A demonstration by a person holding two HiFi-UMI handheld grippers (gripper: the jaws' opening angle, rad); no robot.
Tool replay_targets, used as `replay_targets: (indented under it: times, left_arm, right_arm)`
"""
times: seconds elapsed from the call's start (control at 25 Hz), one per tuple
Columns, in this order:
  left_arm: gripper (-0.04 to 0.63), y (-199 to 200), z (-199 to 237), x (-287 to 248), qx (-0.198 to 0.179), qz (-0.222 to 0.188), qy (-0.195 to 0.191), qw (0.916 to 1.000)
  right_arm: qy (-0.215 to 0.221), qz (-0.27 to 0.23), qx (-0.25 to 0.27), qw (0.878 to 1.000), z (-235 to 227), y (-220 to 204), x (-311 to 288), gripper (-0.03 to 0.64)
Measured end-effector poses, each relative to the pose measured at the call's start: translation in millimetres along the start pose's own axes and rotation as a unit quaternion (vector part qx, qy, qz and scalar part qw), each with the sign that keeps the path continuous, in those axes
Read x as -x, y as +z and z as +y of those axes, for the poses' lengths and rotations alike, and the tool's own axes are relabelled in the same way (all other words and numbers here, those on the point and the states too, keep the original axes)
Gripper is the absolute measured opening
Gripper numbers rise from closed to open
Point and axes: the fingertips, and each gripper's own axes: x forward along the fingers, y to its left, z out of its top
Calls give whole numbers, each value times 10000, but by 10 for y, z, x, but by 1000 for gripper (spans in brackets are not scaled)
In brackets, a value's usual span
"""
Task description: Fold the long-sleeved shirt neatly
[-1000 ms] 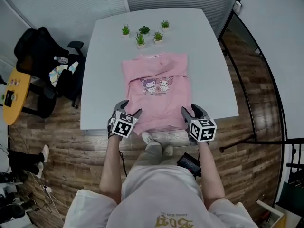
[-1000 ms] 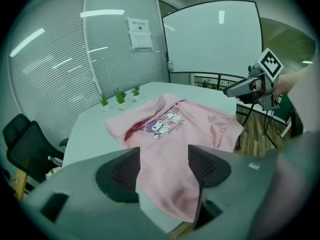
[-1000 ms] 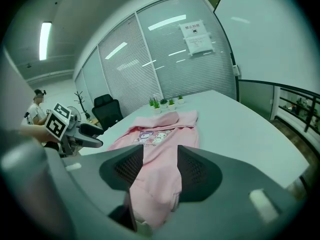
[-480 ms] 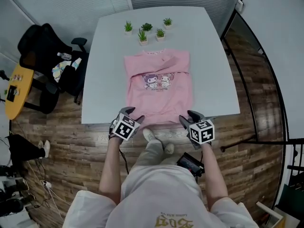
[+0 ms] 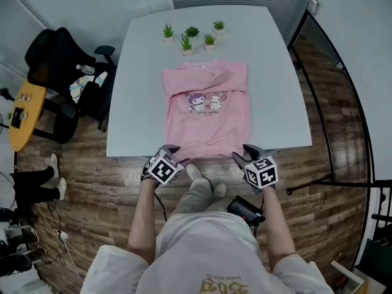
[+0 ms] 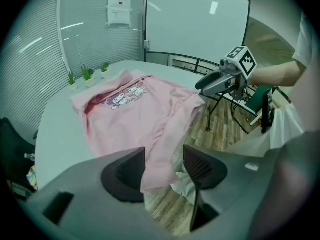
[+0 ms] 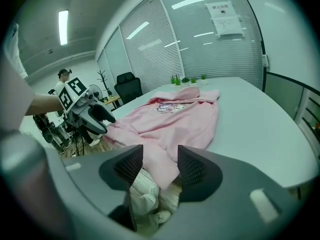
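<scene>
One pink shirt point(image 5: 206, 112) is laid front up on the one white table point(image 5: 135, 90), with the collar at the far side and the hem draped over the near edge. Two cartoon figures are printed on its chest. Two grippers are held at the hem: the left gripper point(image 5: 173, 153) at the left corner and the right gripper point(image 5: 243, 153) at the right corner. Both are released: the jaws of each are set apart, and a hem corner hangs between them unpinched. Five potted plants point(image 5: 186, 44) are clustered just beyond the collar. One black chair point(image 5: 55, 97) is seen left of the table.
</scene>
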Motion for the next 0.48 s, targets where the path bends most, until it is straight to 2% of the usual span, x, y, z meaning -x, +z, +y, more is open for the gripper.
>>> replay_targets:
  times: [0.24, 0.48]
  left_arm:
    - [249, -132, -137, -56, -86, 312, -154, 9994]
    - [250, -277, -87, -134, -271, 675, 26, 9973]
  right_arm:
    - [158, 176, 285, 9993, 87, -120, -15, 223]
    - [138, 338, 483, 9982, 60, -218, -83, 241]
